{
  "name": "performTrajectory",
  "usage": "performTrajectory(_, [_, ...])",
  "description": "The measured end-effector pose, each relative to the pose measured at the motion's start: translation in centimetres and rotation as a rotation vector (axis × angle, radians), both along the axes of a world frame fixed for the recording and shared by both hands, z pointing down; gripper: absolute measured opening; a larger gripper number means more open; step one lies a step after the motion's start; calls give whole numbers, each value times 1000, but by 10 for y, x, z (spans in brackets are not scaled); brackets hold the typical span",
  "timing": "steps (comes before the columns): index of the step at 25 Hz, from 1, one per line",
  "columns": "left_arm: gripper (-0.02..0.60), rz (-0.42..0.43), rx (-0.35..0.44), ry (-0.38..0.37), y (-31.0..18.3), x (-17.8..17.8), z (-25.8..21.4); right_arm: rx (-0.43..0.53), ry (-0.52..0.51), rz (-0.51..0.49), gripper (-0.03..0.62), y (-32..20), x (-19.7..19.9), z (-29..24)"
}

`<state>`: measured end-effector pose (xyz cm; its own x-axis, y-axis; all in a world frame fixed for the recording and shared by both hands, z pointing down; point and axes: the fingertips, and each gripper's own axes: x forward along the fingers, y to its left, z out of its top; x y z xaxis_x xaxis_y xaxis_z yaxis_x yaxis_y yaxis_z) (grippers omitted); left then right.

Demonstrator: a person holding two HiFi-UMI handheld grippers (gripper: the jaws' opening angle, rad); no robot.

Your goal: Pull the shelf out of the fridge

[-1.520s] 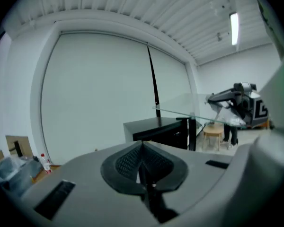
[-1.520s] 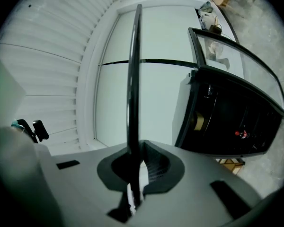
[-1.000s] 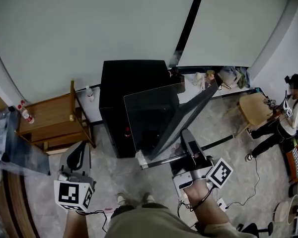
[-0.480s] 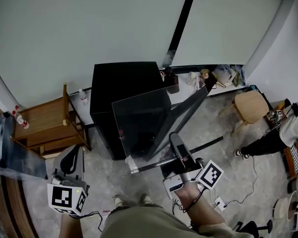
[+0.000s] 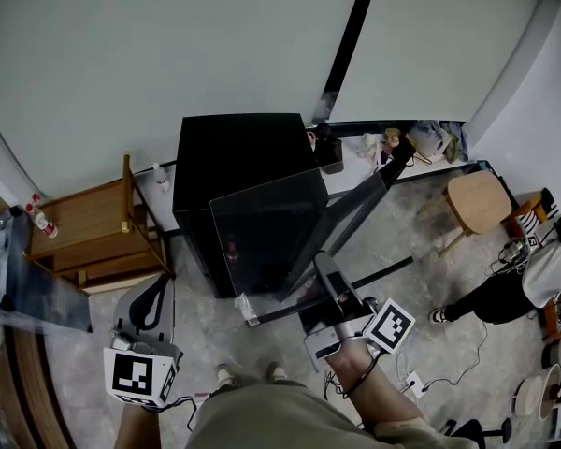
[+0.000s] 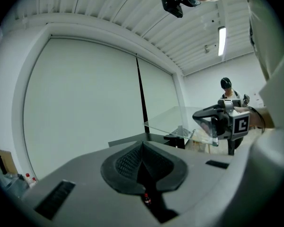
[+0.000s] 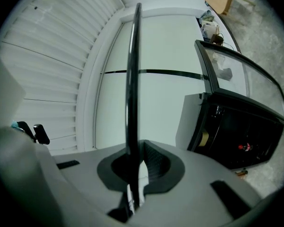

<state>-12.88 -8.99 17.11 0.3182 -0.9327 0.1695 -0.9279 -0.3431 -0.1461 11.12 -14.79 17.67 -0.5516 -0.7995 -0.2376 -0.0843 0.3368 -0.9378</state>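
Outside the fridge (image 5: 232, 152), glass shelf (image 5: 271, 232) between fingers (image 7: 157, 163) of right gripper (image 5: 323, 262)

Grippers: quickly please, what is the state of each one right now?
Left gripper: closed, holding nothing.
Right gripper: closed on the edge of the glass shelf.
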Motion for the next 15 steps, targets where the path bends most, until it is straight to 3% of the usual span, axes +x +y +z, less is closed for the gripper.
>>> performTrajectory(15, [6,2,-9,-4,9,3,6,-59,-40,-10,2,5,-1,18])
